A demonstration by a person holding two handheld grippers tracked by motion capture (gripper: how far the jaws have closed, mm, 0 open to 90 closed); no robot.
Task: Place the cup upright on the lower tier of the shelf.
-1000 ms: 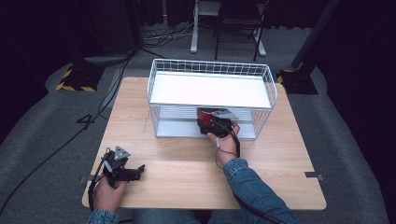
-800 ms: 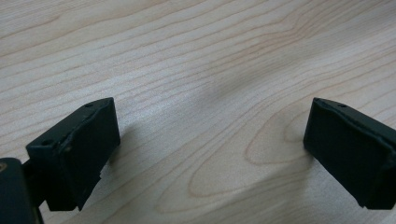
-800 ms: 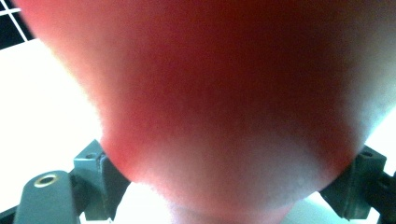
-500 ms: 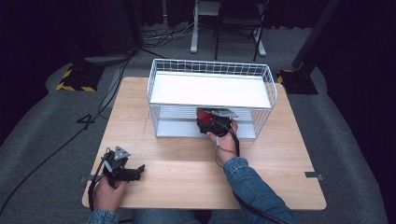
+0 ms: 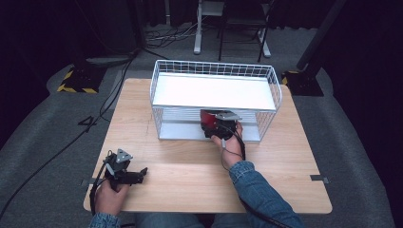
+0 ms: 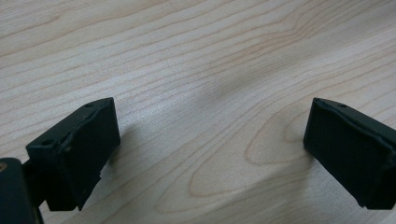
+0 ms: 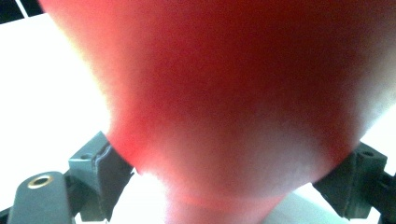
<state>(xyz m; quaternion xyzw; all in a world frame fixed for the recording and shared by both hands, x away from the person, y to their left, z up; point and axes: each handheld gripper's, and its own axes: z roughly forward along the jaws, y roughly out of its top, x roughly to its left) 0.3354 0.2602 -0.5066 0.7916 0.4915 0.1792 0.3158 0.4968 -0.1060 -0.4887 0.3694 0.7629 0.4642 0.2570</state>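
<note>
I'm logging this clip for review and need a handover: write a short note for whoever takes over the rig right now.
Right gripper: shut on a red object, held at the front opening of the white wire rack, at its lower shelf. What the red object is cannot be told up close; the picture is blurred.
Left gripper: open, holding nothing, low over the bare wooden table near its front left corner.
Done: the red object is grasped and at the rack.
Left: probably settling it on the lower shelf, or drawing it out, then releasing.
</note>
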